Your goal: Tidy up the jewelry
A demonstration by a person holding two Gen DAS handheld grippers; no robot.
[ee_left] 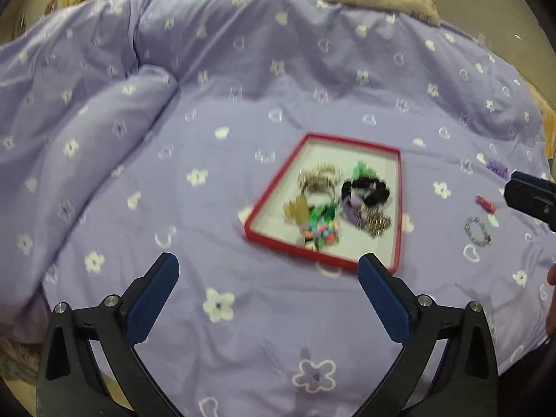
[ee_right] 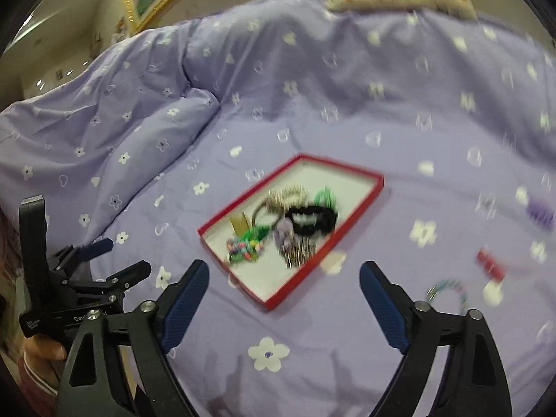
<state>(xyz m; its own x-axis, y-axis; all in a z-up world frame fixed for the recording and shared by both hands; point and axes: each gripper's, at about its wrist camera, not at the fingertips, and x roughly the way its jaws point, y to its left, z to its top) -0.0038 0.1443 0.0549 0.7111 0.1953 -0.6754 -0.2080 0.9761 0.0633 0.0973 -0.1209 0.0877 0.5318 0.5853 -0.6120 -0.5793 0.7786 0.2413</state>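
1. While both the left gripper (ee_left: pixel 267 271) and right gripper (ee_right: pixel 284 274) hang spread and empty, the red tray (ee_left: pixel 274 180) sits mid-frame, holding piled jewelry.
2. At lower right, the beaded bracelet (ee_right: pixel 448 290) looks light, floppy; pinch 1 side of its loop.

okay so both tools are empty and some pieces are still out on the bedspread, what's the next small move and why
Probably swing the right tool toward the beaded bracelet lying on the bedspread, outside the red tray. Its jaws stand open with nothing between them, and the bracelet looks nearest to it. A small red piece and a purple piece also wait outside the tray.
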